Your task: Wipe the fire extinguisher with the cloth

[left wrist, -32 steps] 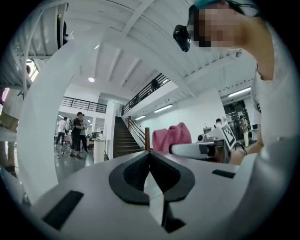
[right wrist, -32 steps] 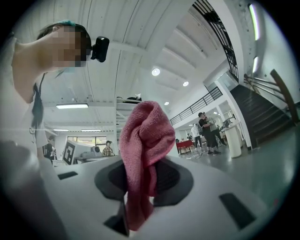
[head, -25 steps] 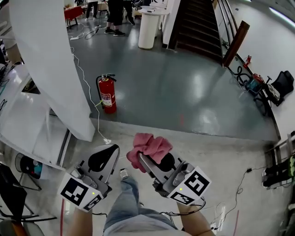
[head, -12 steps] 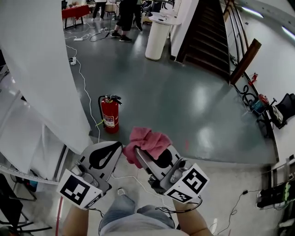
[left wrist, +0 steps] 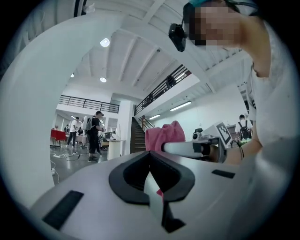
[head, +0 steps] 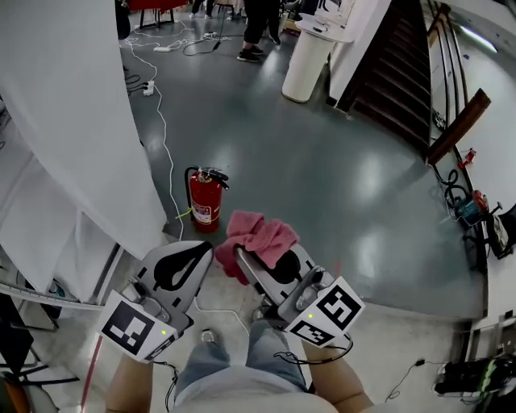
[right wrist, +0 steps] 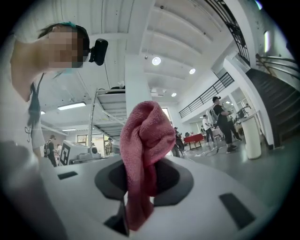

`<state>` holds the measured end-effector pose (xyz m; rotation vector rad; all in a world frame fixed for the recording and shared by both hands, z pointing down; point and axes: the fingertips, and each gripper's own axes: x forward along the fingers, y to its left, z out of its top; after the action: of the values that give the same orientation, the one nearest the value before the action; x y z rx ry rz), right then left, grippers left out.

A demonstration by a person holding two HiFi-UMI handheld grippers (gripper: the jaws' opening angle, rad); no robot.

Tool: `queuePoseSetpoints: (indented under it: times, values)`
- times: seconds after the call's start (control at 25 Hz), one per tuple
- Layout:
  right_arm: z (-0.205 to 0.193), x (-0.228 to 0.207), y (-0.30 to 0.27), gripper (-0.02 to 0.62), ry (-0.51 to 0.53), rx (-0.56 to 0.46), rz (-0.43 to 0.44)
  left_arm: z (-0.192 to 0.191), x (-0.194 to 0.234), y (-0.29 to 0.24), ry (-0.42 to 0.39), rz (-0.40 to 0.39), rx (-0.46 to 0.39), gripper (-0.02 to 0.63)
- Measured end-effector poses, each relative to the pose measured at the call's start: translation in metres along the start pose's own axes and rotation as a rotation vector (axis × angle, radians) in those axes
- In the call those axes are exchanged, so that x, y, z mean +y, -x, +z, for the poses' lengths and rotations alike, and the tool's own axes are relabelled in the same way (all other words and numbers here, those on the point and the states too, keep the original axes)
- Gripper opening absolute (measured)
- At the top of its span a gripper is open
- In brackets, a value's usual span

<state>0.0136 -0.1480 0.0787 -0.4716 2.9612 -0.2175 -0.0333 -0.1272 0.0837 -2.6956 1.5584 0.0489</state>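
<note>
Standing upright on the grey floor (head: 339, 177), ahead of both claws and apart from them, is the red fire extinguisher (head: 204, 203). The right claw (head: 244, 264) pinches a bunched pink cloth (head: 260, 237); the left claw (head: 193, 254) is closed on nothing.

Glossy grey-green floor (head: 322, 185) w/ light glare, paler concrete strip (head: 403, 339) nearest the camera; big white column (head: 72, 121) at left, w/ a white cable (head: 167, 153) trailing over the floor beside it. Far end: round white pedestal (head: 310, 60), dark staircase (head: 395, 89) to its right, brown plank (head: 455, 125) leaning at the white wall (head: 493, 68), red table (head: 155, 3) & standing ppl (head: 258, 24) at the top edge. Overhead in the gripper views: white beamed ceiling (left wrist: 126, 56) w/ round lights (left wrist: 104, 42), plus an upper-level railing (left wrist: 86, 100).
</note>
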Motion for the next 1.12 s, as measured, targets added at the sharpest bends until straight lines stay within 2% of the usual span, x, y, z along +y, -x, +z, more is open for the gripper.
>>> queuePoseSetpoints:
  times: [0.36, 0.52, 0.6, 0.8, 1.12]
  values:
    - [0.001, -0.083, -0.019, 0.098, 0.051, 0.078, 0.202, -0.005, 0.025, -0.068, 0.016, 0.209, -0.04, 0.01]
    - [-0.012, -0.119, -0.022, 0.098, 0.061, 0.112, 0.259, -0.013, 0.027, -0.092, 0.053, 0.253, -0.081, 0.01]
    - [-0.027, -0.133, -0.03, 0.098, 0.054, 0.129, 0.263, -0.024, 0.033, -0.099, 0.057, 0.264, -0.072, 0.01]
    - [-0.082, -0.161, -0.06, 0.098, 0.03, 0.159, 0.259, -0.072, 0.06, -0.11, 0.082, 0.242, -0.016, 0.009]
    - [-0.225, -0.208, -0.101, 0.098, 0.049, 0.137, 0.233, -0.199, 0.111, -0.124, 0.044, 0.16, 0.015, 0.009]
